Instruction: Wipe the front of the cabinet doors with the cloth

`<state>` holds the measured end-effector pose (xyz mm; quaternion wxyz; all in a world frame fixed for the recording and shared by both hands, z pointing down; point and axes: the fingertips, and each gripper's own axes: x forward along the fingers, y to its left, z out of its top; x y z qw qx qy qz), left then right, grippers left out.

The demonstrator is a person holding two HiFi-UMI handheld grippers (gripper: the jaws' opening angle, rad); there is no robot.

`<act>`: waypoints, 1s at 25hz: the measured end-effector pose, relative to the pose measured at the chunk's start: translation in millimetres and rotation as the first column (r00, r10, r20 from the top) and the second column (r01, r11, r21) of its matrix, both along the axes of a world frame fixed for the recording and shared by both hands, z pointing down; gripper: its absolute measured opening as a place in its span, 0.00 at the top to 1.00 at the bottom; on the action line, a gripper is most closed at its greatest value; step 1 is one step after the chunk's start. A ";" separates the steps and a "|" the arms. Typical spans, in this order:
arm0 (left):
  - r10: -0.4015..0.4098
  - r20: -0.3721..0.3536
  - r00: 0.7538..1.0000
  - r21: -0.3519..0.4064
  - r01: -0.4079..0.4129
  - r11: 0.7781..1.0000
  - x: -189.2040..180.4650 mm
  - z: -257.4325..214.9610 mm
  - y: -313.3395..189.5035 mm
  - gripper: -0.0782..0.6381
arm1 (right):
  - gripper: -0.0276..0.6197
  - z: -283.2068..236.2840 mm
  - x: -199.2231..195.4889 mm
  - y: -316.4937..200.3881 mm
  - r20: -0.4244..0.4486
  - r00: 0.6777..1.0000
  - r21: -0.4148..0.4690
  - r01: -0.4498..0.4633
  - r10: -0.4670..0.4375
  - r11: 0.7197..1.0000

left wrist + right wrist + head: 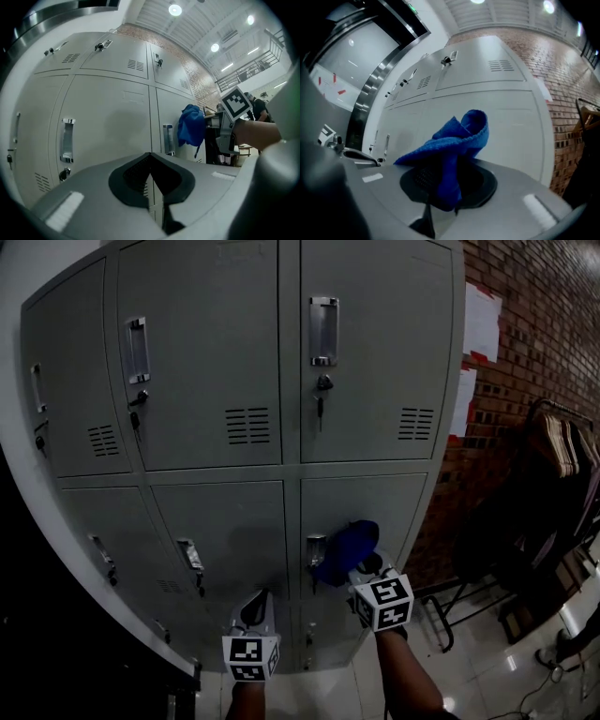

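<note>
Right gripper view: cloth is clamped by right gripper; left gripper closed, empty. Cloth is best pressed flat on lower right door.

the right claw has its jaws closed on a blue cloth, which bunches up above them in a folded peak. beyond it stand grey cabinet doors with vents and handles; a brick wall runs along the right

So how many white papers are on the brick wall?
2: the upper paper beside the cabinet, the lower paper right under it. More may be out of view.
</note>
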<state>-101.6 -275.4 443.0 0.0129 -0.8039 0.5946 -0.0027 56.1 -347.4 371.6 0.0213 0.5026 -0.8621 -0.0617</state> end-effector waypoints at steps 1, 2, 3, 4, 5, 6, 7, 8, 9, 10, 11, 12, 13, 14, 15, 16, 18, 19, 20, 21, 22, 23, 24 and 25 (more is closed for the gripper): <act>-0.004 0.000 1.000 0.001 0.004 1.000 -2.8 -0.1 0.9 0.87 | 0.83 5.2 -15.2 -0.2 -0.007 1.000 -0.007 0.022 -0.022 1.000; -0.007 -0.001 1.000 0.002 0.007 1.000 -5.6 -0.1 2.0 0.87 | 0.83 9.9 -28.9 -0.8 -0.019 0.999 -0.013 0.040 -0.041 0.999; -0.012 -0.001 1.000 0.002 0.012 1.000 -8.7 -0.1 3.2 0.87 | 0.83 13.7 -41.6 -1.2 -0.034 0.998 -0.019 0.056 -0.057 0.998; -0.017 -0.001 1.000 0.001 0.017 1.000 -11.9 -0.1 4.4 0.87 | 0.83 16.4 -53.1 -1.3 -0.049 0.996 -0.025 0.070 -0.071 0.997; -0.023 0.000 1.000 0.001 0.023 1.000 -15.3 0.0 5.6 0.87 | 0.83 18.8 -62.7 -1.7 -0.061 0.995 -0.031 0.078 -0.080 0.996; -0.028 0.001 1.000 0.001 0.028 1.000 -18.7 0.1 6.8 0.87 | 0.83 21.2 -69.5 -2.9 -0.071 0.994 -0.035 0.079 -0.081 0.996; -0.033 0.003 0.999 0.000 0.033 0.999 -22.2 0.4 7.9 0.87 | 0.83 23.2 -73.5 -4.7 -0.076 0.994 -0.037 0.073 -0.075 0.997; -0.038 0.004 0.999 0.000 0.038 0.999 -25.7 0.8 9.1 0.87 | 0.83 24.4 -75.0 -6.4 -0.076 0.995 -0.037 0.063 -0.066 0.997; -0.044 0.004 0.999 -0.002 0.044 0.999 -29.2 1.2 10.2 0.87 | 0.84 24.9 -75.2 -7.5 -0.072 0.996 -0.037 0.056 -0.058 0.998; -0.050 0.004 0.999 -0.004 0.050 0.999 -33.0 1.6 11.3 0.87 | 0.84 25.0 -74.9 -7.8 -0.065 0.996 -0.037 0.053 -0.056 0.998; -0.056 0.004 0.998 -0.005 0.056 0.998 -36.6 1.9 12.1 0.87 | 0.84 24.8 -74.7 -7.9 -0.057 0.997 -0.038 0.055 -0.057 0.998; -0.062 0.003 0.998 -0.006 0.062 0.998 -39.6 1.9 12.6 0.87 | 0.84 24.5 -74.5 -8.0 -0.051 0.997 -0.039 0.059 -0.061 0.997; -0.065 0.003 0.998 -0.006 0.065 0.998 -41.6 2.0 12.7 0.87 | 0.84 24.3 -74.2 -8.2 -0.049 0.997 -0.042 0.062 -0.064 0.997; -0.066 0.003 0.998 -0.007 0.066 0.998 -42.5 2.3 12.6 0.87 | 0.84 24.1 -73.4 -8.4 -0.048 0.997 -0.045 0.063 -0.065 0.997; -0.066 0.003 0.998 -0.008 0.066 0.998 -42.5 2.5 12.4 0.87 | 0.84 24.1 -72.1 -8.8 -0.047 0.997 -0.047 0.062 -0.065 0.997; -0.063 0.004 0.998 -0.008 0.063 0.998 -41.6 2.5 12.0 0.87 | 0.84 24.3 -70.2 -9.2 -0.046 0.997 -0.050 0.059 -0.062 0.997; -0.056 0.004 0.998 -0.007 0.056 0.998 -38.3 1.9 10.9 0.87 | 0.84 24.9 -64.6 -10.0 -0.043 0.998 -0.054 0.051 -0.053 0.997; -0.052 0.003 0.999 -0.006 0.052 0.999 -36.4 1.5 10.1 0.87 | 0.84 25.3 -61.3 -10.3 -0.043 0.998 -0.056 0.046 -0.049 0.997; -0.048 0.002 0.999 -0.006 0.048 0.999 -34.3 1.3 9.5 0.87 | 0.85 25.7 -57.6 -10.4 -0.044 0.998 -0.058 0.042 -0.045 0.997; -0.045 0.002 0.999 -0.006 0.045 0.999 -31.9 1.5 8.8 0.87 | 0.85 26.1 -53.2 -10.7 -0.043 0.998 -0.060 0.037 -0.040 0.998; -0.041 0.001 0.999 -0.007 0.041 0.999 -29.4 2.0 8.2 0.87 | 0.85 26.8 -47.7 -11.4 -0.043 0.999 -0.062 0.030 -0.032 0.998; -0.036 0.001 0.999 -0.008 0.036 0.999 -26.6 2.5 7.5 0.87 | 0.85 27.8 -40.8 -12.8 -0.042 0.999 -0.062 0.019 -0.022 0.998; -0.032 0.001 0.999 -0.009 0.032 0.999 -23.7 2.9 6.8 0.87 | 0.85 28.9 -32.6 -14.6 -0.042 0.999 -0.063 0.006 -0.008 0.998; -0.027 0.002 1.000 -0.009 0.027 1.000 -20.8 3.2 6.1 0.87 | 0.85 29.4 -23.8 -16.3 -0.041 0.999 -0.064 -0.010 0.007 0.998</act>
